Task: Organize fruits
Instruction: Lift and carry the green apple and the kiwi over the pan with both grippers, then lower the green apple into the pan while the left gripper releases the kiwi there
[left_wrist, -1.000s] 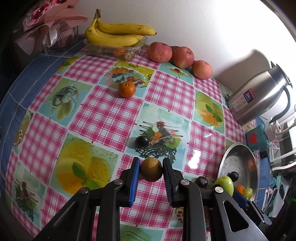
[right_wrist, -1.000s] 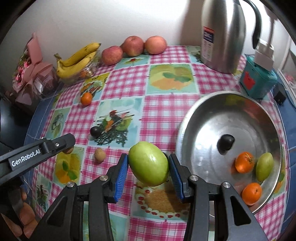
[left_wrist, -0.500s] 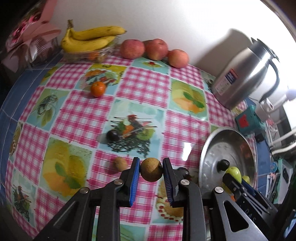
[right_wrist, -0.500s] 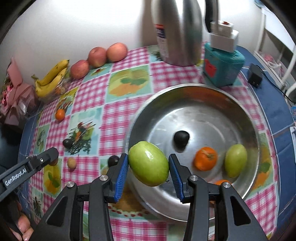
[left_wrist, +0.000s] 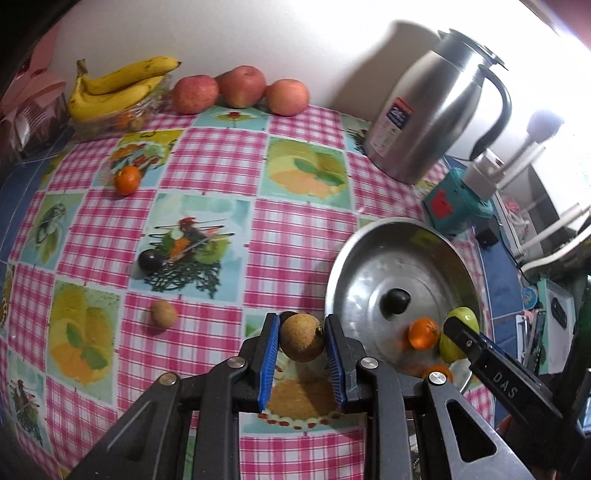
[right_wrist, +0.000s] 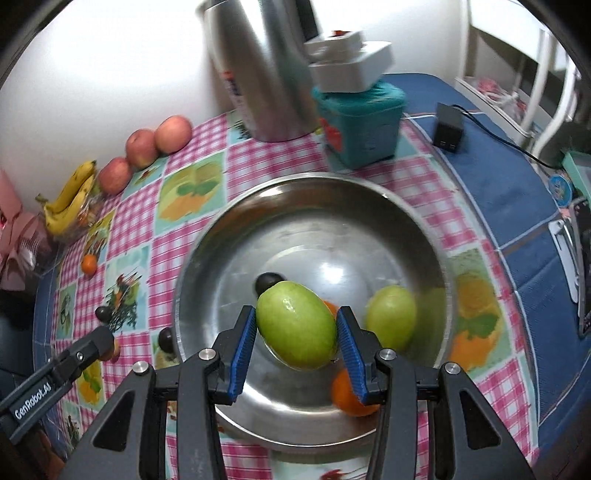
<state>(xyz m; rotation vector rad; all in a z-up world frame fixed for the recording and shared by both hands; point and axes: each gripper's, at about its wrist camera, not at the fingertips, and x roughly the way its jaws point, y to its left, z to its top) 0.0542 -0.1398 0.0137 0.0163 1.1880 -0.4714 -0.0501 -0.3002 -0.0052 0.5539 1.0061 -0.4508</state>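
1. Two loads are in the air at once. The right gripper (right_wrist: 296, 328) has its jaws closed on a green guava (right_wrist: 296, 324), held above the steel basin (right_wrist: 424, 236), which sits near the right edge of the desk (left_wrist: 218, 162). If released from this height, I judge it would land on the tangerines (right_wrist: 351, 397) and the second guava (right_wrist: 390, 316) below and could bruise them or bounce out.
2. The left gripper (left_wrist: 302, 341) has its jaws clamped on a small brown round fruit (left_wrist: 303, 336), hovering over the desk just short of the basin's rim. The hold is narrow on a rolling shape; a slip here would likely send it off the near edge.
3. Both grippers head for one basin; in the left view the right one already crosses its near side, so they could knock together.
4. Loose pieces remain on the desk: another brown fruit (left_wrist: 163, 313), a dark fruit (left_wrist: 149, 260) and a tangerine (left_wrist: 127, 179) towards the left edge, easy to nudge into rolling.
5. Writing: "GenRobot.AI" on the left gripper seen from the right view, "DAS" on the right one seen from the left view.
6. At the far edge, the steel jug (left_wrist: 436, 118) carries a label with "24"; the rest is too small to read. Bananas (left_wrist: 118, 88) and apples (left_wrist: 240, 90) lie along the wall.
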